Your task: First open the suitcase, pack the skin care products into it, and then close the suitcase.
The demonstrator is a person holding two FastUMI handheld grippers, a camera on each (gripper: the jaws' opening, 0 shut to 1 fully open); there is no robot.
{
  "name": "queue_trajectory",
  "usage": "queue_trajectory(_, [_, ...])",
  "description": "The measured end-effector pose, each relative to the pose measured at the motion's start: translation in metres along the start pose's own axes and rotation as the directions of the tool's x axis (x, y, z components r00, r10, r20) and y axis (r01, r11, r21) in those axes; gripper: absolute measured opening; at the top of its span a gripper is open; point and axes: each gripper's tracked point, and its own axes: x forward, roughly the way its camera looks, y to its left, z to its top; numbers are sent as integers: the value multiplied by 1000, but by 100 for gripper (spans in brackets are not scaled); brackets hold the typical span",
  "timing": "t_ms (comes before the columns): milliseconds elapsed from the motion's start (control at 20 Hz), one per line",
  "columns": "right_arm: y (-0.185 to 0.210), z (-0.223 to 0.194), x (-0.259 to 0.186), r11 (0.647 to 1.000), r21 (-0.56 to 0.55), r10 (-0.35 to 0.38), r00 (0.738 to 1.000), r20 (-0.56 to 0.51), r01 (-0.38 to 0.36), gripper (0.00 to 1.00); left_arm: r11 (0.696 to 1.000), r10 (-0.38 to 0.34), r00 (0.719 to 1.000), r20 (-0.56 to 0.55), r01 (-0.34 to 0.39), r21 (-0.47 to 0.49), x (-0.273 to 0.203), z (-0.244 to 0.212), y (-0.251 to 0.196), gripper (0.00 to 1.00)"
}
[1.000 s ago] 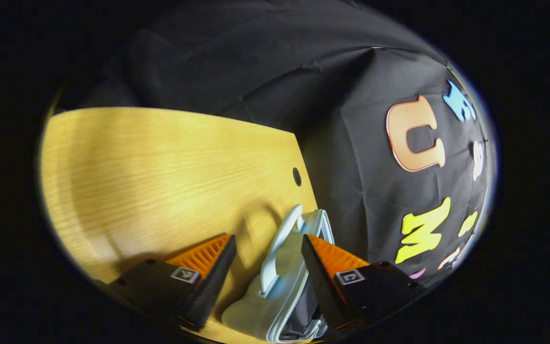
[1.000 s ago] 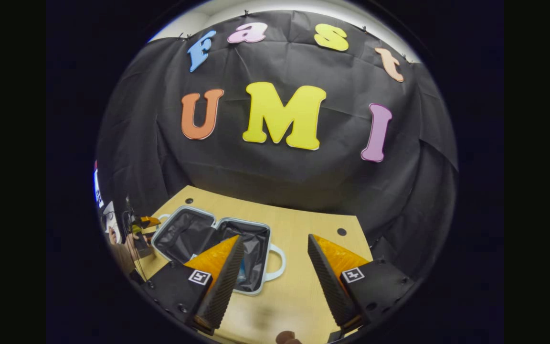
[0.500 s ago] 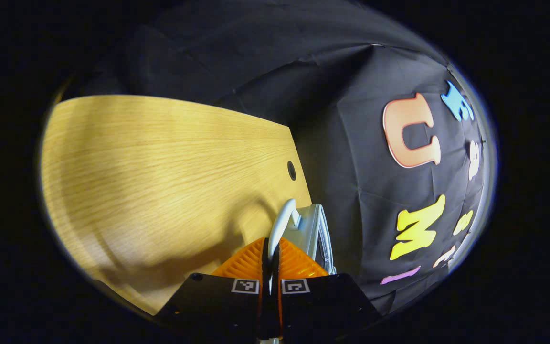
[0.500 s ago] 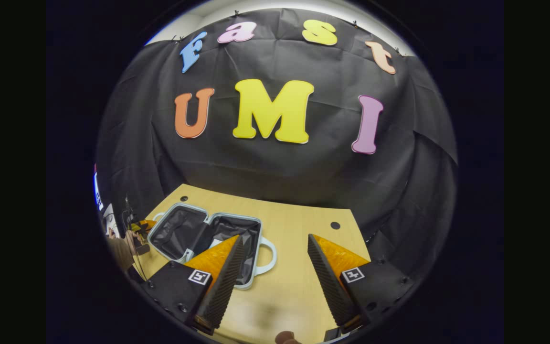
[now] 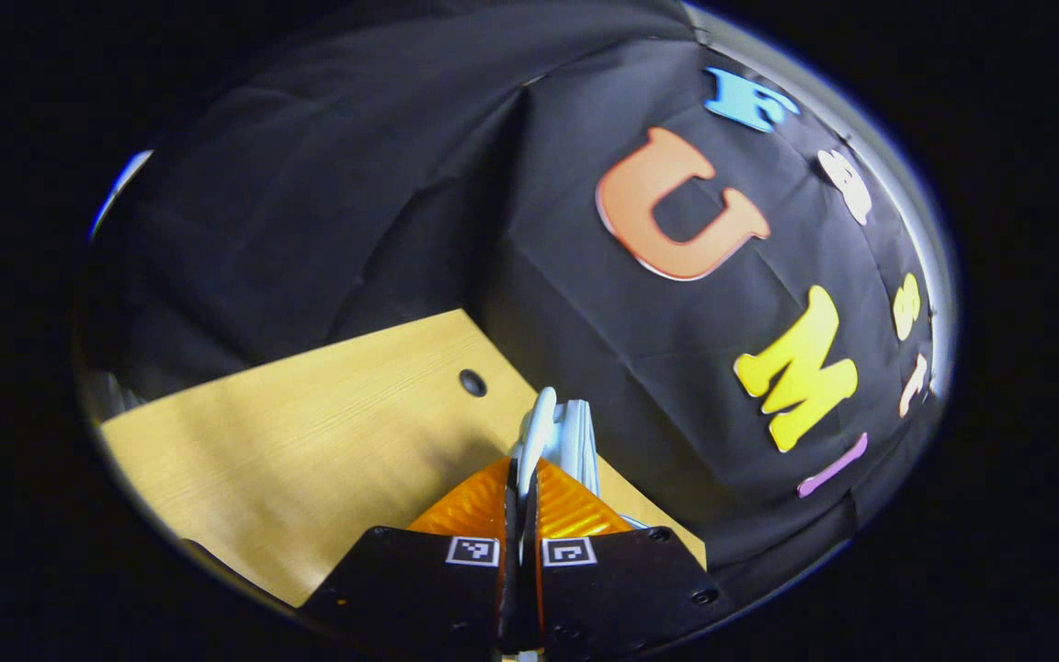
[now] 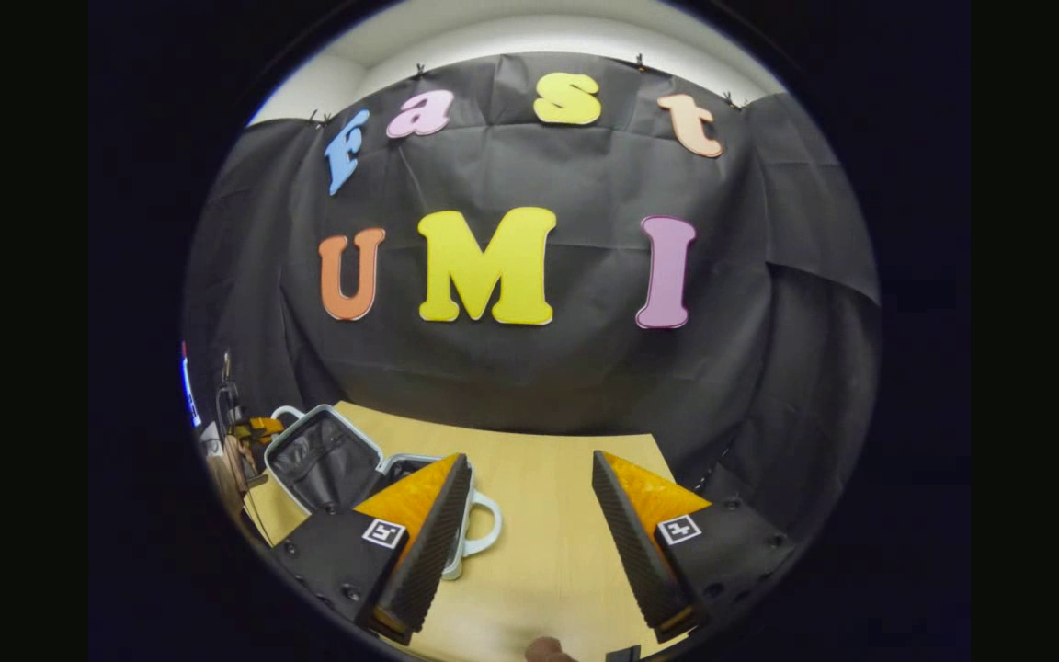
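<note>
Jaws on your left gripper (image 5: 521,478) are pinched tight on the suitcase handle (image 5: 539,428), lid (image 6: 323,457) tipped up off the table (image 6: 548,533). Your right gripper (image 6: 529,515) hangs over bare wood just beside the suitcase (image 6: 456,542), fingers wide apart, touching nothing.

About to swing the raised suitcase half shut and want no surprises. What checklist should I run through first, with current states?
1. Left gripper shut on the lid handle: ok.
2. Suitcase lid raised off the table: ok.
3. Right gripper open, holding nothing: ok.
4. Right gripper out of the lid's path: cannot tell; its left finger overlaps the suitcase in the right gripper view.
5. Skin care products packed inside: cannot tell.
6. Nothing lying across the rim: cannot tell.
</note>
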Motion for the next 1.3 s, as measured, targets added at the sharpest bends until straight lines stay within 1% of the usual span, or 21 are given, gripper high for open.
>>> queue_trajectory(100, [-18,3,-7,1000,18,2,1000,23,-2,80,987,11,1000,29,-15,160,-11,5,-47,3])
queue_trajectory(200, [-31,3,-13,999,42,3,1000,28,-5,80,963,53,997,56,-66,262,-16,4,-78,3])
queue_trajectory(250, [-39,2,-15,999,51,0,1000,27,-1,81,947,69,995,76,-89,307,-16,5,-90,3])
queue_trajectory(350, [-58,-1,-17,998,60,-7,1000,30,5,81,902,80,991,109,-119,415,-18,0,-118,3])
queue_trajectory(450, [-75,-3,-19,997,69,-20,999,30,17,82,843,85,988,130,-141,520,-18,-12,-146,3])
queue_trajectory(500, [-83,-3,-20,997,70,-26,999,33,24,81,811,81,987,141,-147,566,-20,-17,-160,3])
queue_trajectory(600, [-101,-3,-21,996,78,-36,999,27,34,81,704,80,980,183,-185,686,-21,-37,-195,3])
queue_trajectory(700, [-115,-6,-23,996,80,-49,999,24,47,81,645,70,979,191,-190,740,-20,-57,-220,3])
queue_trajectory(750, [-123,-5,-24,996,70,-57,998,29,55,81,590,58,979,194,-190,784,-18,-75,-245,3])
queue_trajectory(800, [-127,-5,-24,996,63,-59,998,33,57,81,571,47,982,183,-177,802,-14,-92,-257,3])
queue_trajectory(850, [-129,-5,-24,997,53,-61,998,35,59,82,561,34,986,165,-155,813,-11,-109,-270,3])
queue_trajectory(900, [-130,-6,-24,997,45,-60,998,34,59,80,556,19,989,145,-131,821,-9,-128,-282,3])
queue_trajectory(950, [-131,-9,-24,998,37,-58,998,25,57,80,544,22,990,141,-130,829,-6,-149,-291,3])
queue_trajectory(1000, [-132,-10,-23,998,32,-57,998,21,57,80,522,44,987,155,-155,839,-5,-158,-293,4])
queue_trajectory(1050, [-134,-13,-23,998,25,-58,998,16,58,80,504,36,987,159,-155,850,-2,-167,-299,4])
queue_trajectory(1100, [-136,-12,-23,998,17,-64,998,16,63,81,507,28,990,139,-134,852,2,-182,-304,4])
queue_trajectory(1150, [-139,-13,-25,998,15,-64,998,16,64,81,524,19,994,107,-101,846,4,-200,-309,4])
queue_trajectory(1200, [-143,-16,-25,997,8,-71,997,11,71,80,548,21,998,61,-62,834,9,-225,-312,4])
queue_trajectory(1250, [-145,-17,-25,997,4,-74,997,5,74,81,547,22,998,52,-56,836,10,-233,-314,4])
queue_trajectory(1300, [-149,-19,-24,997,2,-79,997,-1,79,80,539,22,999,38,-44,841,12,-247,-316,4])
